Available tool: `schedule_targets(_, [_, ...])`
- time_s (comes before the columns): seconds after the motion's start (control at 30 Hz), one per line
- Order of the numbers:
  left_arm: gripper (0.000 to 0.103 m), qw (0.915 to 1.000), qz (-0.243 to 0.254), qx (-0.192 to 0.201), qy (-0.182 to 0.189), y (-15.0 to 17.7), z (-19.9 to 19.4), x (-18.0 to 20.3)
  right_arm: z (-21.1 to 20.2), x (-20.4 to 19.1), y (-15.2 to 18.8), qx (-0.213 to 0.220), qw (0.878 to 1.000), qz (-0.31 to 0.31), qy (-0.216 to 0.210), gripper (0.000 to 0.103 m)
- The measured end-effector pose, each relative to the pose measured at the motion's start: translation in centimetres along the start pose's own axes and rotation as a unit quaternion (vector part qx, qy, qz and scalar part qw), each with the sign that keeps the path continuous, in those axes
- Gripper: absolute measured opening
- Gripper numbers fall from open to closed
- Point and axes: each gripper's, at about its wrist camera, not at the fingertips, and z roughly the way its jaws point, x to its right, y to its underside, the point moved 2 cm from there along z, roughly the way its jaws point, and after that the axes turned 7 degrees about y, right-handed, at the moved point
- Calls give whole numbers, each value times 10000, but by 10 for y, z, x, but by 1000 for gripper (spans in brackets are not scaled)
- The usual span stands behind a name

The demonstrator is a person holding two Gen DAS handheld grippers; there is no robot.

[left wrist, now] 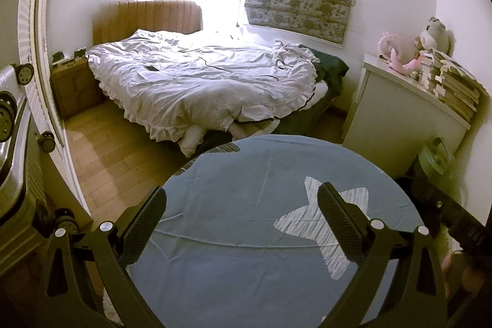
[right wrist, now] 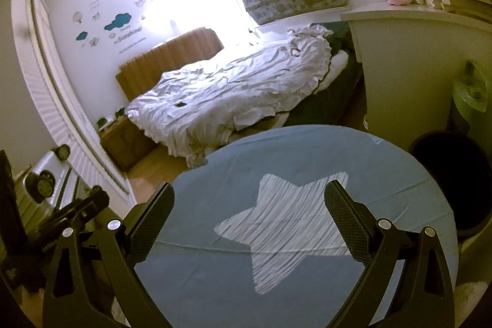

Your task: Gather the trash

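Blue cloth table (left wrist: pixel 246 168) | left gripper (left wrist: pixel 241 214) above, jaws wide | right gripper (right wrist: pixel 249 211) above star (right wrist: pixel 286 223), jaws wide

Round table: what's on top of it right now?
Only a blue cloth with a white star covers the round table; no trash shows on it. Both grippers hover open above. The tabletop underneath is hidden.
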Motion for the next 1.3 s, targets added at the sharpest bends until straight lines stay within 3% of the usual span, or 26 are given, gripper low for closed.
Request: schedule_targets(1.3, [98, 9997, -209, 8, -88, 6, -6, 6, 14, 9, 10, -255, 9996, -35, 68, 96])
